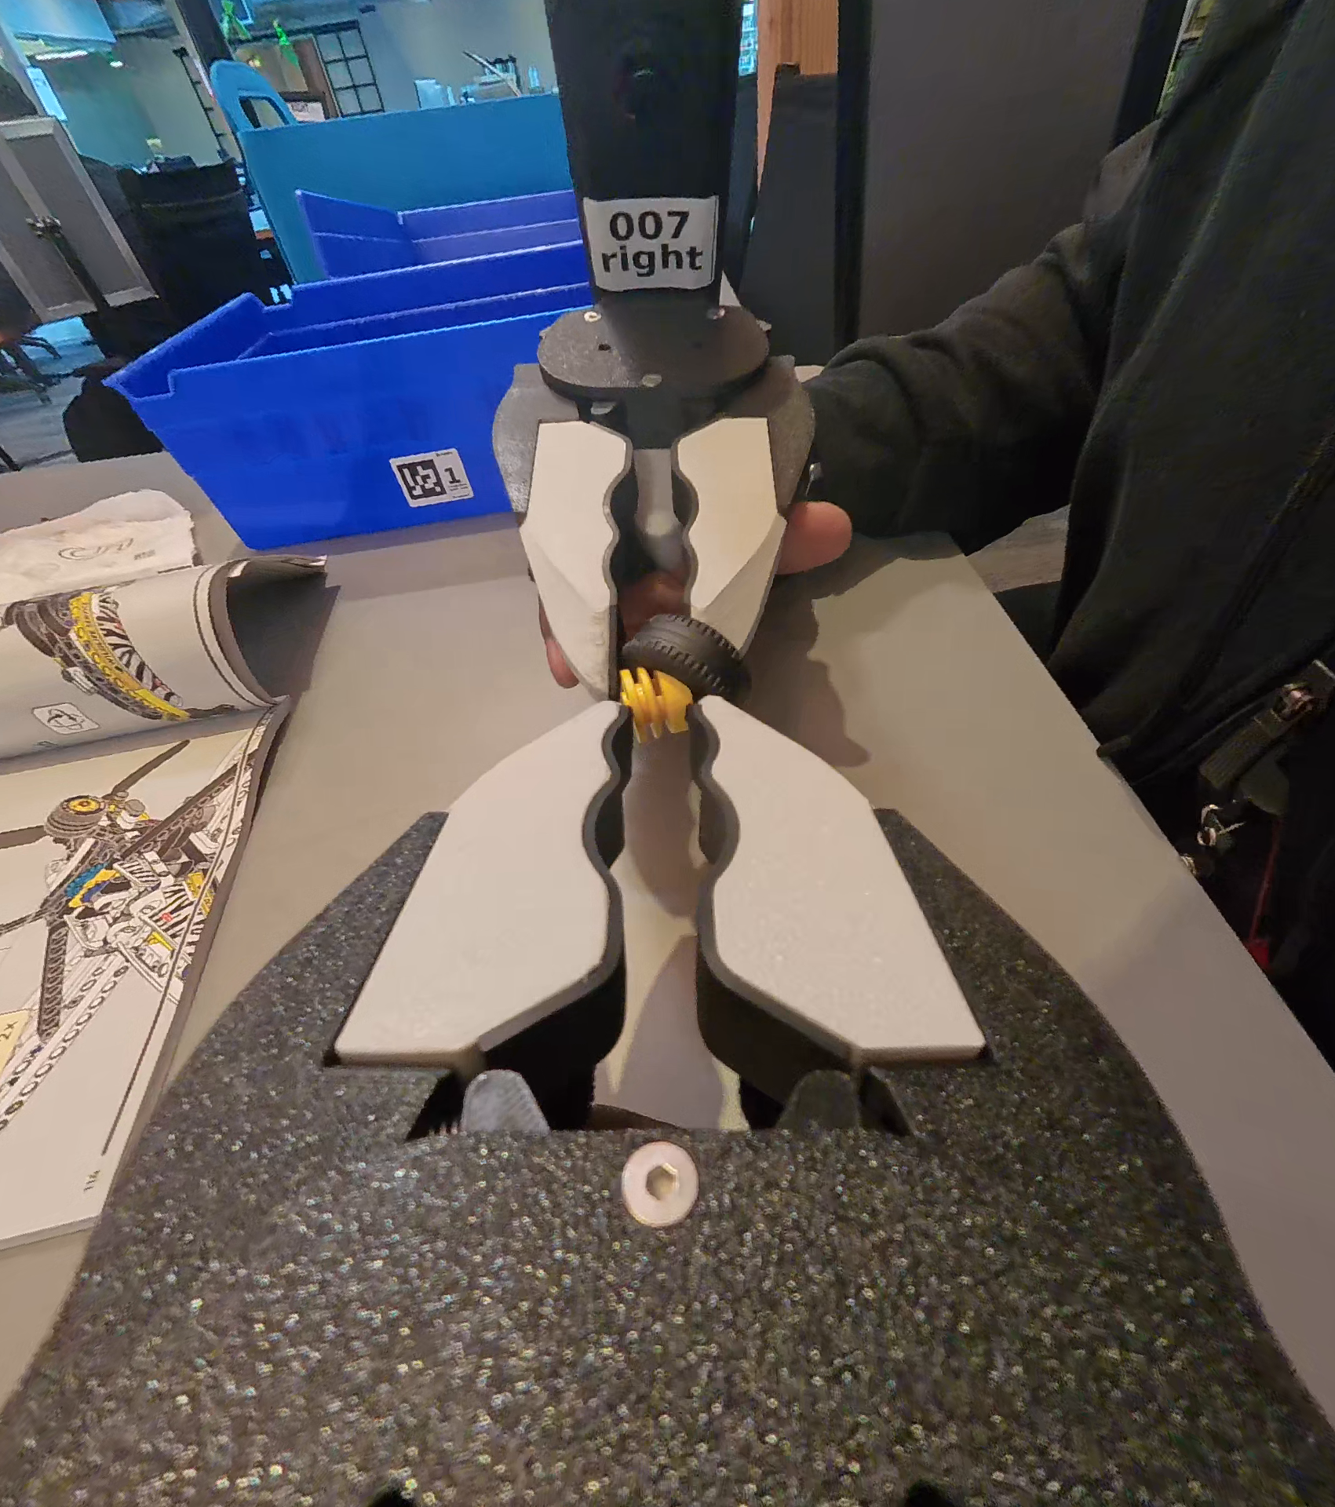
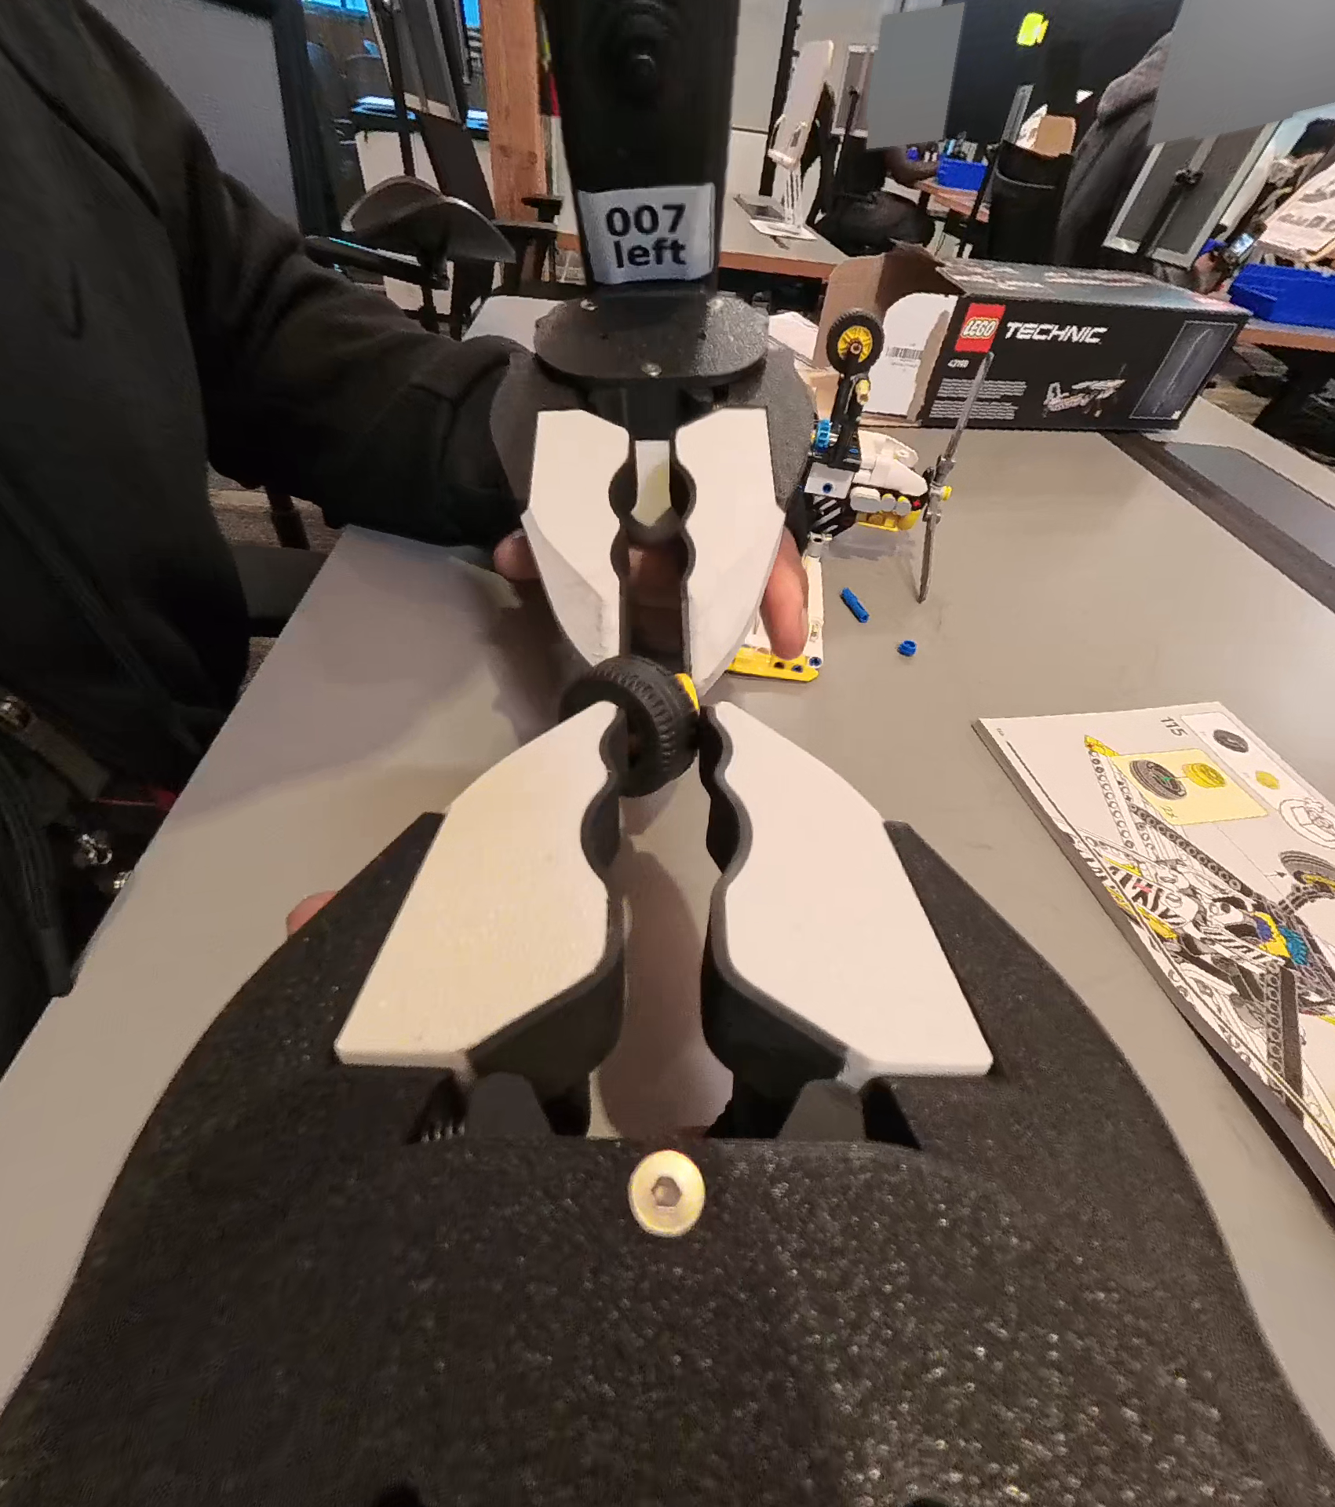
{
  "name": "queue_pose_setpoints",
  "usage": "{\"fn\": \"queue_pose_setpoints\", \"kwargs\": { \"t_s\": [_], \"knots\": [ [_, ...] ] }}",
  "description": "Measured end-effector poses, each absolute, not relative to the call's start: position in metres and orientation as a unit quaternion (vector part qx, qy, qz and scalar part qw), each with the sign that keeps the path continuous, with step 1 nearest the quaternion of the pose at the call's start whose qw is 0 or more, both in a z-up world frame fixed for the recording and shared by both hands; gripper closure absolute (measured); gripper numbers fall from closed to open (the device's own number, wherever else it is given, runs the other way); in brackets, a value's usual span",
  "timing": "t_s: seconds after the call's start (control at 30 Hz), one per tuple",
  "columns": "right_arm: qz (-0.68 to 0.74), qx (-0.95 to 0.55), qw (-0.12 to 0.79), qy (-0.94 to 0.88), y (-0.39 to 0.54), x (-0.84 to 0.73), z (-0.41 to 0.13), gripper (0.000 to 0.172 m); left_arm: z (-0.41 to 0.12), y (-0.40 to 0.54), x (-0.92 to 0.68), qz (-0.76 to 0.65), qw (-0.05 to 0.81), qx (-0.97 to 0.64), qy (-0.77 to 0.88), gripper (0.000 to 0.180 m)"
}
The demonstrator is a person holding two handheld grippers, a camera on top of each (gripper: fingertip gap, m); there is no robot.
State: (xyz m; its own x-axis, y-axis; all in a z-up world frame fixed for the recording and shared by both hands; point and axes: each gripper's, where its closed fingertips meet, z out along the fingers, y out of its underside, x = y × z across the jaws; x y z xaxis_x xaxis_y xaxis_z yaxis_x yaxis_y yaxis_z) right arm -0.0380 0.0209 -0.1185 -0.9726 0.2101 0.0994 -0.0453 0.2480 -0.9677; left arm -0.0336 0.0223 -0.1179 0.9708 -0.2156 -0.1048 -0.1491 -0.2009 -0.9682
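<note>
Left tool [image 1: 660, 718] clamped on yellow hub [image 1: 654, 711], right tool [image 2: 657, 738] clamped on black tyre [image 2: 635, 730], tip to tip above grey desk [image 1: 419, 652], open booklet [image 2: 1235, 913] beside.

Bare grey surface [image 2: 1055, 652] is seen between the open instruction booklet [image 2: 1218, 881] and the partly built model [image 2: 868, 481], broken only by two small blue pieces [image 2: 853, 605]. The far edge is blocked by a blue bin [image 1: 305, 424], the model's side by a dark carton [image 2: 1055, 359].
</note>
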Motion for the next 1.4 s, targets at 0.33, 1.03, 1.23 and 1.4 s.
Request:
{"fn": "queue_pose_setpoints", "kwargs": {
  "t_s": [0.33, 1.03, 1.23, 1.4],
  "knots": [
    [0.507, -0.078, 0.258, -0.819, 0.033, -0.064, -0.137, 0.149, -0.125, 0.018, -0.056, -0.046, 0.607, -0.794, 0.011, 0.170],
    [0.528, -0.206, 0.233, -0.790, 0.027, -0.078, -0.131, 0.130, -0.140, 0.022, -0.092, 0.093, 0.557, -0.817, -0.119, 0.166],
    [0.533, -0.225, 0.158, -0.800, 0.031, -0.076, -0.137, 0.127, -0.147, 0.019, -0.089, 0.191, 0.509, -0.839, -0.013, 0.166],
    [0.544, -0.217, 0.057, -0.809, 0.033, -0.072, -0.137, 0.128, -0.151, 0.019, -0.075, 0.362, 0.419, -0.808, 0.203, 0.166]
  ]
}}
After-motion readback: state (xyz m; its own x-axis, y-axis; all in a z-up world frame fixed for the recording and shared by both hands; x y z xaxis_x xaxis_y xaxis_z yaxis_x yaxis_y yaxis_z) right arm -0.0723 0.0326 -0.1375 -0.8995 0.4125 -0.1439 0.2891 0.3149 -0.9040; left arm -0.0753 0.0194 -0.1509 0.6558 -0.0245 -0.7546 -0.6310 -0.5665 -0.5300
